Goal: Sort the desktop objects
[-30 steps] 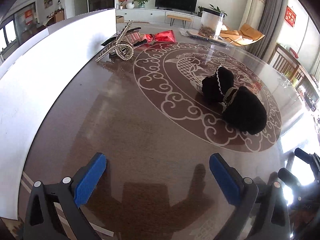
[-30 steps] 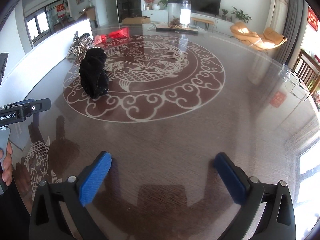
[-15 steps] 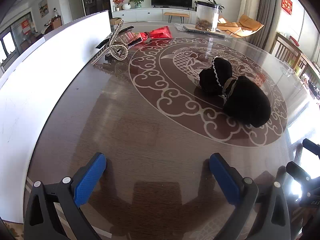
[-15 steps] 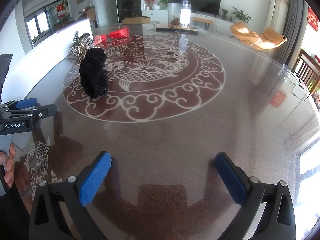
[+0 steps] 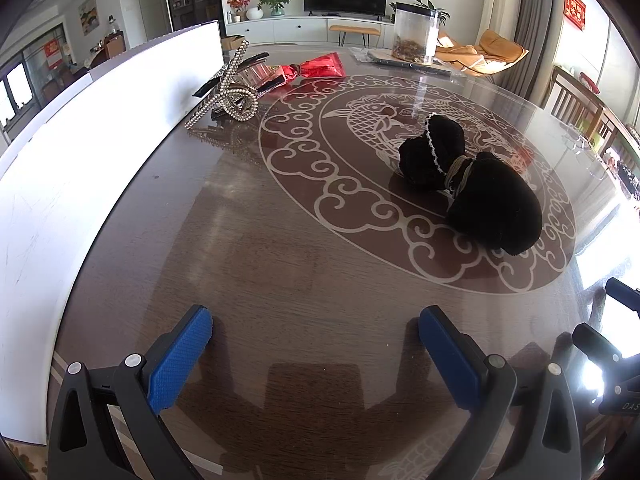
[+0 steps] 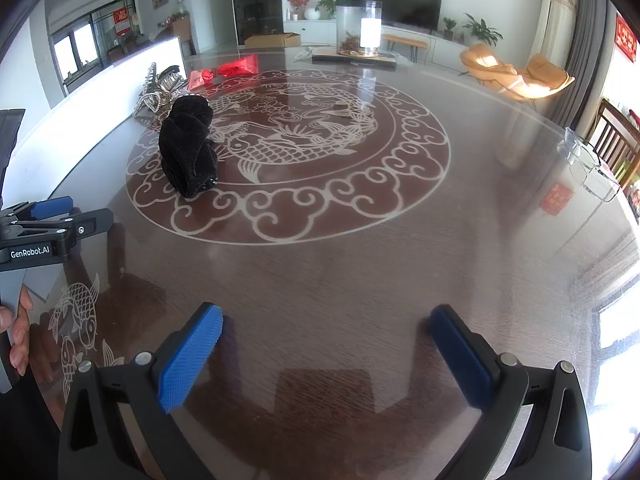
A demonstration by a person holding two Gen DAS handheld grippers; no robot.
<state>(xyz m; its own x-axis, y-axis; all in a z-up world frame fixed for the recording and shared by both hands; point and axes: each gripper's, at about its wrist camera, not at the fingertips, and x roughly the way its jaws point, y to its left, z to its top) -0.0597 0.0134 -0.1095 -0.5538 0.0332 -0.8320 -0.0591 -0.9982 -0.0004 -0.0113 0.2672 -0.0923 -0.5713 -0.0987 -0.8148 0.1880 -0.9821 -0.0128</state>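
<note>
A black velvet pouch [image 5: 480, 184] tied with a cord lies on the round glass-topped table [image 5: 280, 280], right of centre in the left wrist view; it also shows in the right wrist view [image 6: 188, 152]. A rhinestone hair clip [image 5: 228, 92] and a red wrapped packet [image 5: 316, 68] lie at the far left by a white board [image 5: 80, 140]. My left gripper [image 5: 316, 340] is open and empty, well short of the pouch. My right gripper [image 6: 326, 336] is open and empty over bare table.
A clear jar [image 5: 416, 36] on a tray stands at the table's far edge. A clear plastic box [image 6: 592, 172] sits at the right rim. Wooden chairs [image 5: 576, 96] stand at the right. The left gripper shows at the left edge of the right wrist view [image 6: 48, 228].
The left gripper has moved forward and turned slightly, so the pouch and hair clip appear nearer and more central. The right gripper has stayed still.
</note>
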